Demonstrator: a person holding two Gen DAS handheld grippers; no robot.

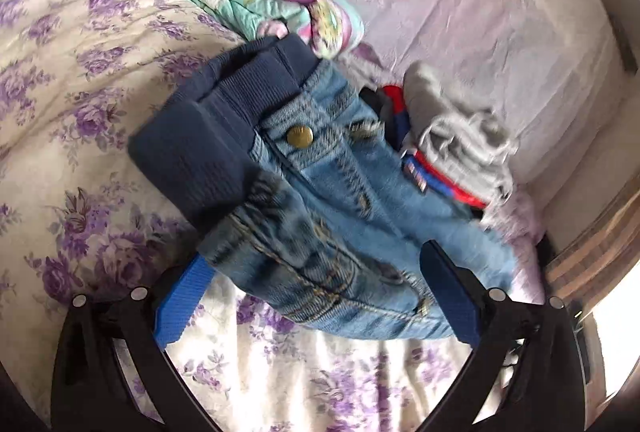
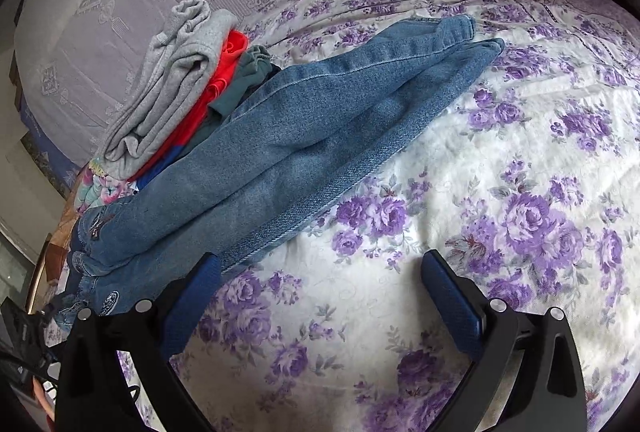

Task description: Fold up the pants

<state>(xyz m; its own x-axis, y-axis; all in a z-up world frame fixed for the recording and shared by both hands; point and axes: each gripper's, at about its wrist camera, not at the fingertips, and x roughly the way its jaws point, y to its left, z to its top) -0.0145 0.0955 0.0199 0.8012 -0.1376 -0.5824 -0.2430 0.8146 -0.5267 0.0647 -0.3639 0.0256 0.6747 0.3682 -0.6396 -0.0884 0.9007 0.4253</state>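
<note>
Denim jeans [image 1: 320,200] fill the wide left tool [image 1: 316,284]; only the wide right tool [image 2: 322,284] shows both legs.

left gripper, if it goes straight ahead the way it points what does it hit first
The left gripper would meet the jeans first, near the waist, already between its open fingers; depth is unclear.

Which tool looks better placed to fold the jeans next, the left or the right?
Probably the left tool: its open fingers already straddle the jeans near the waistband. The right tool hangs open over bare bedspread, beside the legs; the cuffs lie far off.
</note>
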